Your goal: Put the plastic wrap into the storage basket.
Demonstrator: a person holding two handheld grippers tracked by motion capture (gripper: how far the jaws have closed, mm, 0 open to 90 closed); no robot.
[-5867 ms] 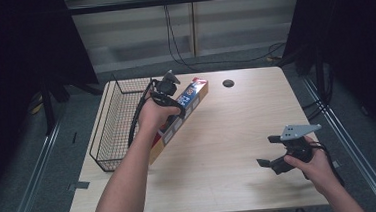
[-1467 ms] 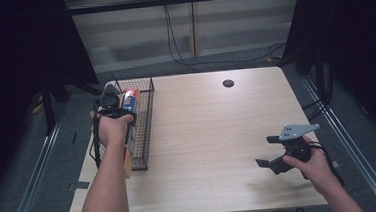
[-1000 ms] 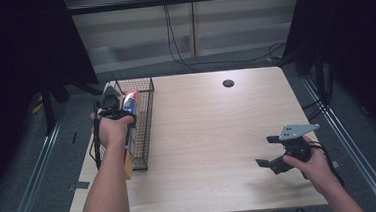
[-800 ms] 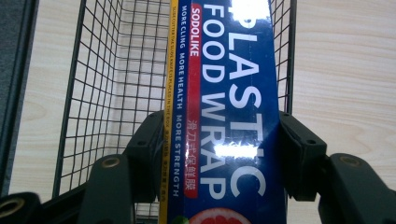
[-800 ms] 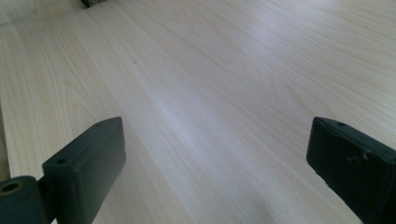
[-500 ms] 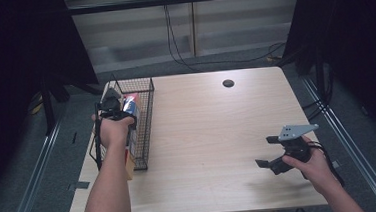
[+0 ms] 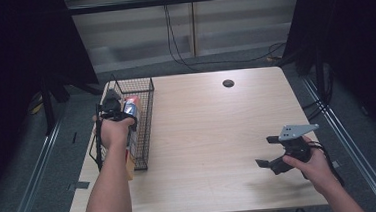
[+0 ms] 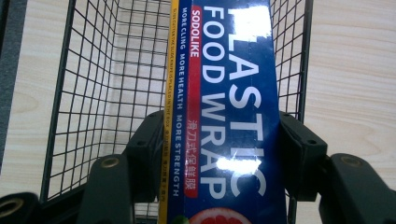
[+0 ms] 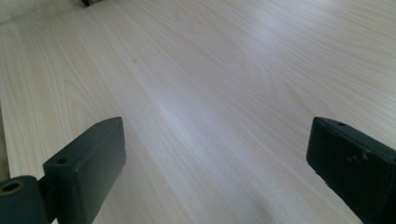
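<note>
The work in hand was putting a long blue cardboard box of plastic food wrap (image 8: 233,116) into the black wire-mesh basket (image 7: 144,120) that stood at the left end of the pale wooden counter (image 7: 212,129). By this moment most of it looked done: the left gripper (image 7: 111,102) was clenched on the box across its width, one black jaw pressed to each long side, and in the left gripper view the box ran lengthwise down the basket with mesh walls rising on both sides of it. Whether its underside already rested on the basket floor could not be told, since the box hid what lay beneath it. From the high view, the box's red and white end showed above the basket's rim, just beside the gripping hand. What was left, by my judgement, was to settle the box fully, let it go and draw the hand clear. The right gripper (image 7: 274,163) hung released and empty, well apart from the basket, near the counter's opposite edge.
</note>
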